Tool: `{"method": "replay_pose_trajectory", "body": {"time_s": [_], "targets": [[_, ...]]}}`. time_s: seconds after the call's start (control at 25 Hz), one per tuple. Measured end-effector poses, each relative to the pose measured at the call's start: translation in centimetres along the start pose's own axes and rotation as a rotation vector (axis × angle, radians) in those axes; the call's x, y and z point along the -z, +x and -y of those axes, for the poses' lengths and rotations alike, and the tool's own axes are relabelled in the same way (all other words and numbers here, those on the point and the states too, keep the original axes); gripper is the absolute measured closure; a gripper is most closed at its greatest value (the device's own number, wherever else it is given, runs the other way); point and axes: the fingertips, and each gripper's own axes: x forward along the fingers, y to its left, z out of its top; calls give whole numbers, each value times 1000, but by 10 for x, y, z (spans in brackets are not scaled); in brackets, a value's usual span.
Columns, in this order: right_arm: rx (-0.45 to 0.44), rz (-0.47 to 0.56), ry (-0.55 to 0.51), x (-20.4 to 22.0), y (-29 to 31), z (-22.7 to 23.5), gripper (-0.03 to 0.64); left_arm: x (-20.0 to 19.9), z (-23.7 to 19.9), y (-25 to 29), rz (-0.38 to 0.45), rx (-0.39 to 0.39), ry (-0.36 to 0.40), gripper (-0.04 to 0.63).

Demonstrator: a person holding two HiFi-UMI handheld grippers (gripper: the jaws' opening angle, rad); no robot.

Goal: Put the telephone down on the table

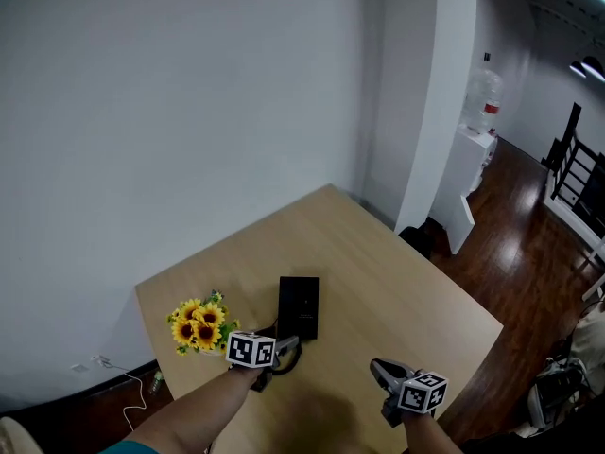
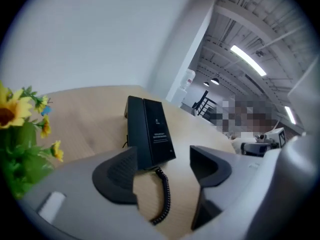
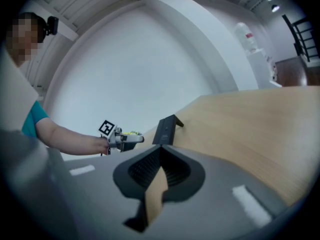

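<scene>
A black telephone [image 1: 298, 307] lies flat on the light wooden table [image 1: 388, 253], just right of the sunflowers. My left gripper [image 1: 284, 350] hovers just short of its near end. In the left gripper view the jaws [image 2: 162, 176] stand open and empty; the telephone [image 2: 150, 131] lies beyond them and its coiled cord [image 2: 164, 196] runs on the table between them, untouched. My right gripper [image 1: 381, 373] hangs over the table's near right part, apart from the phone. In the right gripper view its pads [image 3: 160, 171] meet at the tips, with the telephone [image 3: 164, 130] and left gripper [image 3: 131, 139] far ahead.
A bunch of sunflowers [image 1: 198, 324] stands at the table's left edge, close to the left gripper. A white wall and column lie behind the table. A water dispenser [image 1: 480, 112] and dark wooden floor [image 1: 510, 253] are to the right. A white cable [image 1: 123, 391] lies on the floor at left.
</scene>
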Motion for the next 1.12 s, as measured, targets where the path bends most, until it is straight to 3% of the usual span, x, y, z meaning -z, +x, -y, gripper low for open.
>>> {"method": "replay_pose_trajectory", "body": {"time_s": [0.2, 0.36, 0.56, 0.68, 0.84, 1.12], "targets": [[-48, -1, -29, -2, -20, -22, 615, -2, 37, -78, 164, -7, -2, 583], [-107, -21, -60, 2, -36, -35, 615, 17, 68, -145, 247, -22, -16, 591], [-125, -47, -102, 7, -53, -67, 615, 39, 100, -222, 310, -4, 20, 591], [-116, -39, -129, 8, -71, -103, 615, 55, 112, -269, 337, 22, 56, 591], [-85, -18, -159, 24, -97, -163, 615, 86, 122, -334, 368, 89, 32, 591], [-74, 8, -195, 58, -154, -272, 615, 136, 158, -439, 373, 189, 56, 591]]}}
